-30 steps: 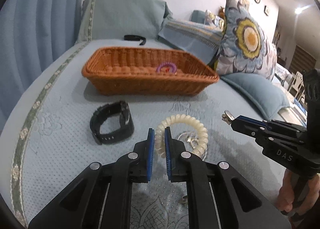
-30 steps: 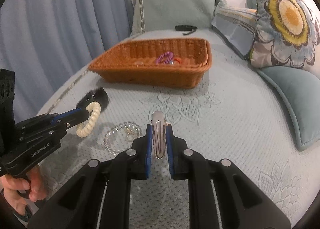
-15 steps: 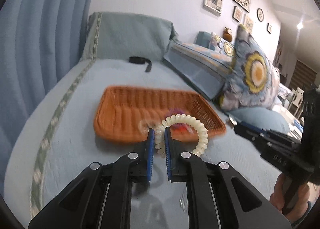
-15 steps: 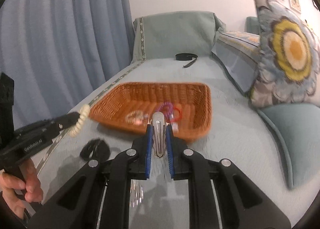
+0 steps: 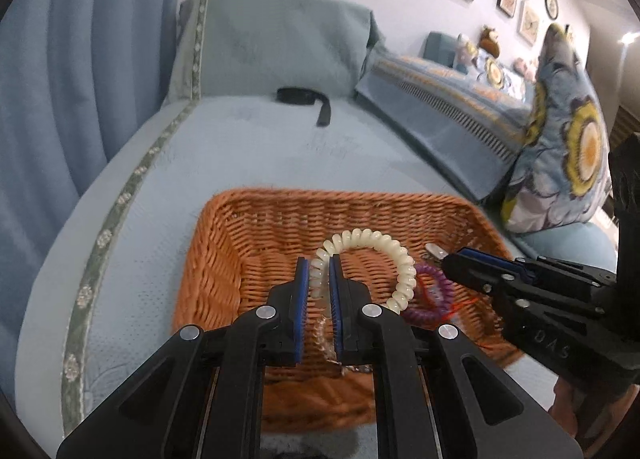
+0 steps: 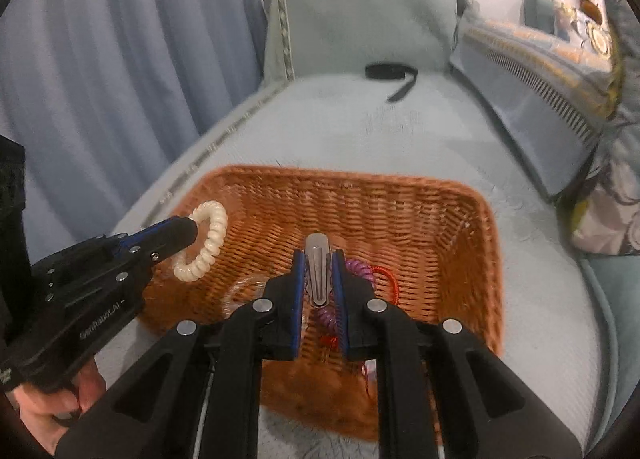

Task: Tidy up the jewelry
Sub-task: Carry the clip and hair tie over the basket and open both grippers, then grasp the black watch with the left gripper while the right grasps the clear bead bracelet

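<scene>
Above the rectangular orange wicker basket (image 5: 224,243), a cream spiral coil bracelet (image 5: 384,255) is clamped in the left tool (image 5: 319,279) near the basket's left edge; a silver metal hair clip (image 6: 317,267) is clamped in the right tool (image 6: 318,279) over its middle; a purple coil band (image 5: 430,291) and red cord (image 6: 390,279) are seen inside; a black strap (image 6: 390,73) lies at the bed's far end.

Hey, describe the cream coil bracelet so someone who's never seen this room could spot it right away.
Find the orange wicker basket on the blue-grey bedspread. Above its open top, the left gripper pinches a cream spiral bracelet that stands up as a loop. It is pale and held in the air, unlike the purple coil on the basket floor and the silver hair clip in the right gripper.
</scene>
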